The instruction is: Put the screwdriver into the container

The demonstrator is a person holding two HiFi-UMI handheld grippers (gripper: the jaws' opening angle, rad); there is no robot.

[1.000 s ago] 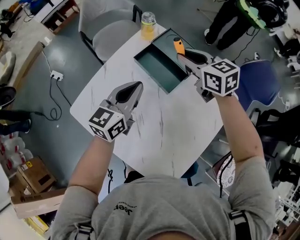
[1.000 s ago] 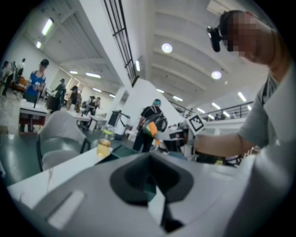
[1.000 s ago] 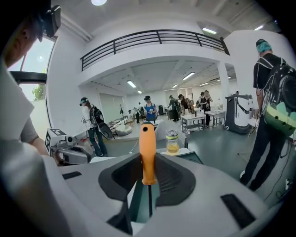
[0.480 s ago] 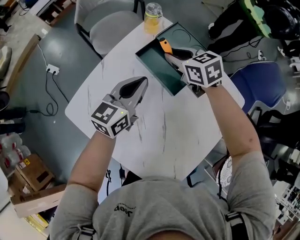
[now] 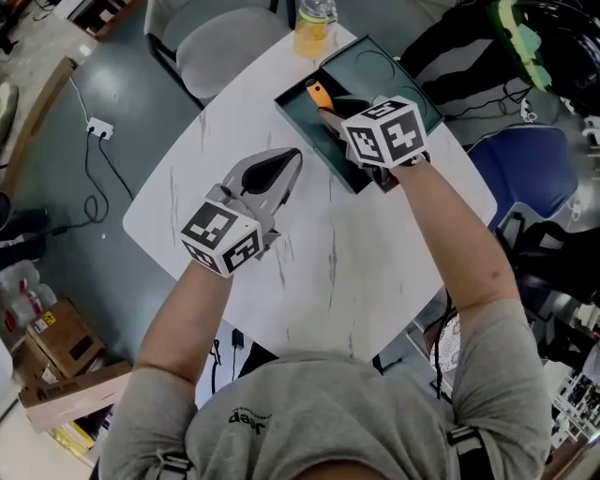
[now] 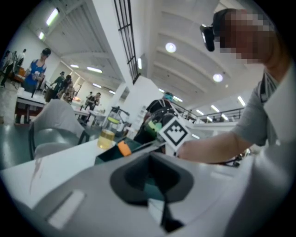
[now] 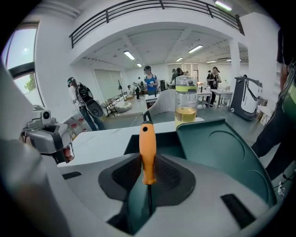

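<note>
The screwdriver (image 5: 319,95) has an orange handle (image 7: 148,150) and a thin dark shaft. My right gripper (image 5: 330,106) is shut on that handle and holds it over the open dark green container (image 5: 305,112). In the right gripper view the handle stands upright between the jaws (image 7: 148,164), with the container's inside (image 7: 166,143) just behind it and its lid (image 7: 222,152) lying open to the right. My left gripper (image 5: 287,165) rests low over the white table (image 5: 328,262), left of the container, shut with nothing in it (image 6: 155,178).
A bottle of yellow liquid (image 5: 312,23) stands at the table's far corner, just beyond the container (image 7: 186,104). A grey chair (image 5: 225,37) sits behind the table. A cable and socket (image 5: 94,127) lie on the floor at left. People stand in the room beyond.
My right gripper has carried the screwdriver leftwards, from the container's right edge to above its inside. The left gripper has hardly moved.
</note>
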